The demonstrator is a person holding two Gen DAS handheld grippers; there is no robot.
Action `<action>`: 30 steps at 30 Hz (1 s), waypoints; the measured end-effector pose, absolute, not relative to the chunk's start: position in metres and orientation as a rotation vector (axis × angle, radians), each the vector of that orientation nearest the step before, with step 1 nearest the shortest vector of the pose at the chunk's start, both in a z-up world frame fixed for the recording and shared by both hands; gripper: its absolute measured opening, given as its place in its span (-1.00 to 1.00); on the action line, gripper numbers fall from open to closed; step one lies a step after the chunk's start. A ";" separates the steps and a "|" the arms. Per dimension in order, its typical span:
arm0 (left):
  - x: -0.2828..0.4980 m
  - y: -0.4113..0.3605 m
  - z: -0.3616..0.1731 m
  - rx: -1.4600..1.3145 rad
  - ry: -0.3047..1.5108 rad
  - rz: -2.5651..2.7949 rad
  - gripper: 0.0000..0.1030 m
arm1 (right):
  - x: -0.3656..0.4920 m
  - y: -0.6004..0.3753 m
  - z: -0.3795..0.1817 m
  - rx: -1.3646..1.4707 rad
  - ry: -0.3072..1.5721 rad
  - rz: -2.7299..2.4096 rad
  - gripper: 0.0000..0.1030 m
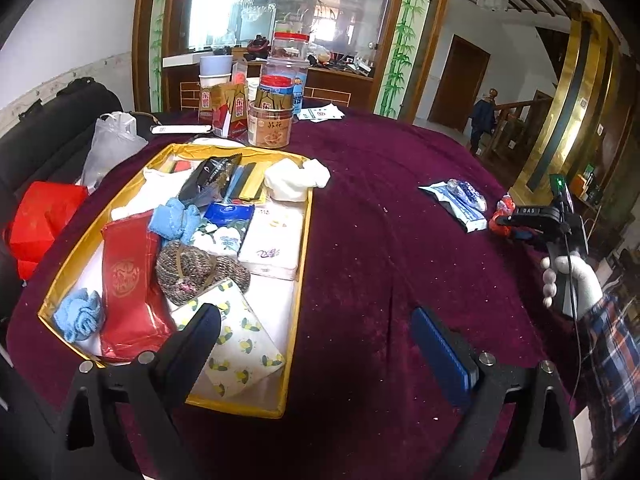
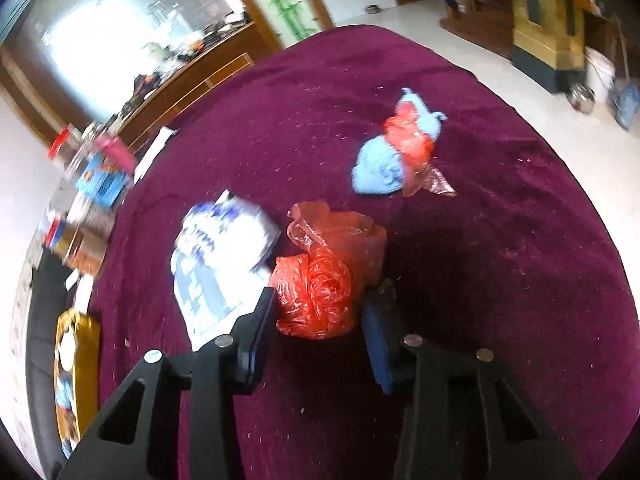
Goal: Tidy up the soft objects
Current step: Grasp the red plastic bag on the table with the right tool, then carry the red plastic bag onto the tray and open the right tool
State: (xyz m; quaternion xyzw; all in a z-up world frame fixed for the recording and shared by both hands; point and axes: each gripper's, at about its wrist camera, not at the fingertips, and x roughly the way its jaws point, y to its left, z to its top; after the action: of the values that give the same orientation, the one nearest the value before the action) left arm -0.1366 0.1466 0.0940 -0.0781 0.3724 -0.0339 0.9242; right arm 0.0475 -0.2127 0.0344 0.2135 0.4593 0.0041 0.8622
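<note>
A round table draped in a deep purple velvet cloth point(image 2: 500, 240) fills both views, with a wood-framed mirrored cabinet behind it.

In the right wrist view, a crumpled red plastic bag point(image 2: 320, 288) lies on the cloth between the fingers of the right gripper point(image 2: 320, 312). The jaws stand apart, about as wide as the bundle; the left finger sits just at the bag's edge, and it is unclear whether the right finger touches it. A looser flap of the bag rises away from the camera, so its long axis runs roughly forward along the fingers. Just left of it, touching or nearly so, lies a white and blue printed packet point(image 2: 224, 256), blurred. Farther off on the cloth sits a light blue cloth wrapped in red plastic point(image 2: 396, 152), its long axis slanting from near left to far right.

In the left wrist view, the left gripper point(image 1: 316, 340) hovers with jaws wide apart and nothing between them, its left finger over the near corner of a gold-rimmed tray point(image 1: 304, 240). The tray holds a lemon-print tissue pack point(image 1: 236, 344), a red pouch point(image 1: 128, 280), blue cloths point(image 1: 176, 220) and a brown knitted piece point(image 1: 192, 268). White socks point(image 1: 296, 178) drape over the tray's far rim. Jars and cartons point(image 1: 264, 108) stand beyond.
</note>
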 end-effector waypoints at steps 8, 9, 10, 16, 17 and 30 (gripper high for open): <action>-0.139 0.172 0.090 -0.241 0.769 -0.046 0.90 | 0.006 -0.166 0.063 0.423 0.938 0.180 -0.24; -0.141 0.177 0.090 -0.256 0.765 -0.041 0.90 | 0.000 -0.153 0.068 0.414 0.937 0.218 -0.24; -0.142 0.182 0.090 -0.267 0.762 -0.035 0.90 | -0.004 -0.139 0.072 0.402 0.937 0.253 -0.24; -0.154 0.217 0.091 -0.330 0.741 0.031 0.90 | -0.033 -0.047 0.089 0.308 0.951 0.456 -0.23; -0.155 0.223 0.091 -0.342 0.739 0.040 0.90 | -0.037 -0.035 0.091 0.299 0.954 0.485 -0.23; -0.164 0.285 0.067 -0.499 0.744 0.118 0.90 | -0.088 0.118 0.087 0.053 1.024 0.717 -0.22</action>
State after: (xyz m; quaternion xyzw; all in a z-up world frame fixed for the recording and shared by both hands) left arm -0.1642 0.2847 0.0672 -0.2412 0.3597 0.0568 0.8996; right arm -0.0876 0.1178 0.0868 0.0247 0.4791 0.3357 0.8107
